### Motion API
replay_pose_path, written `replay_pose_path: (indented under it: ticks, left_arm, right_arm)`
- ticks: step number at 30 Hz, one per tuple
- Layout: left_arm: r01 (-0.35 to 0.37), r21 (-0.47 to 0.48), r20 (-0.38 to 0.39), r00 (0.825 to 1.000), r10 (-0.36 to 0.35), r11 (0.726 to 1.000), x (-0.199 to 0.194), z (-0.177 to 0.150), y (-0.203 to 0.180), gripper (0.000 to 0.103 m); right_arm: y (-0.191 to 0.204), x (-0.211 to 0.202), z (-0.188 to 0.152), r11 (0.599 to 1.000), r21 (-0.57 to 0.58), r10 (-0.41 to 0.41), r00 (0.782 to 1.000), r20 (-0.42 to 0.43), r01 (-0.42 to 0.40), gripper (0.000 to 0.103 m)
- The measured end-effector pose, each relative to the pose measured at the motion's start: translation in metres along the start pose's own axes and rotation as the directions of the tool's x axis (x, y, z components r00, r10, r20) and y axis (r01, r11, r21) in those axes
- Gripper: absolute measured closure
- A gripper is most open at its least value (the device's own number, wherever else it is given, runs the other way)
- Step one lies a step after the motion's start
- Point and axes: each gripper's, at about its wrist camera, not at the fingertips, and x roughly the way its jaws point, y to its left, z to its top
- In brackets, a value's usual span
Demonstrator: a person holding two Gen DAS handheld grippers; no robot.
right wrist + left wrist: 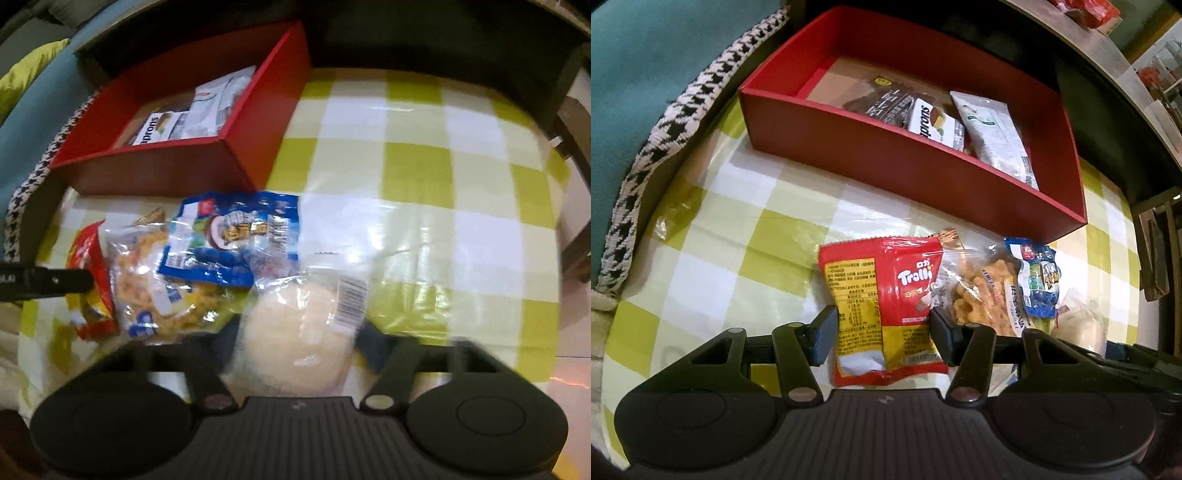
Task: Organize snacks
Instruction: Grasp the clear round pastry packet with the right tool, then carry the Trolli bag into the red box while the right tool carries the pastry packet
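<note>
My left gripper (882,336) is shut on a red and yellow Trolli packet (886,284), one pad on each side edge. Right of the Trolli packet lie a clear bag of fried twists (979,291) and a blue packet (1038,280). In the blurred right wrist view, my right gripper (301,336) has its pads against the sides of a clear-wrapped pale round bun (295,332). The red box (923,162) stands behind the pile. It holds a dark packet (886,99), a small white packet (934,122) and a white pouch (993,133).
A green and white checked cloth (424,166) covers the table, with bare squares to the right of the pile. A houndstooth fabric edge (665,129) and a teal cushion (646,55) border the table's left. Dark furniture (1108,129) stands behind the box.
</note>
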Motion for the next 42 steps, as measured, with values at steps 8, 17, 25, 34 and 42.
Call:
replay_pose_path:
  ticks: [8,17,25,34,42]
  left_arm:
    - [-0.015,0.013,-0.012,1.000,0.015,1.000,0.005,-0.003,0.000,0.040]
    - [-0.034,-0.104,-0.020,0.999,0.032,0.994,0.022,0.001,0.005,0.026]
    - [-0.015,-0.165,-0.017,1.000,0.012,0.986,0.017,-0.006,0.014,0.042]
    - [-0.018,-0.116,0.102,0.994,0.030,0.993,-0.019,-0.003,0.002,0.043]
    - [-0.021,-0.058,0.165,0.986,0.030,0.998,-0.026,0.016,-0.024,0.043]
  right_arm:
    - [-0.006,-0.023,-0.010,1.000,0.000,0.003,0.998,0.059,-0.003,0.034]
    - [0.002,-0.030,-0.011,0.997,-0.026,0.074,0.993,0.087,-0.072,0.034]
    - [0.000,-0.037,-0.005,0.992,-0.034,0.123,0.986,0.111,-0.120,0.034]
    - [0.007,-0.048,-0.001,0.989,-0.054,0.146,0.978,0.151,-0.140,0.034]
    - [0.020,-0.056,0.024,0.984,-0.063,0.174,0.962,0.213,-0.164,0.034]
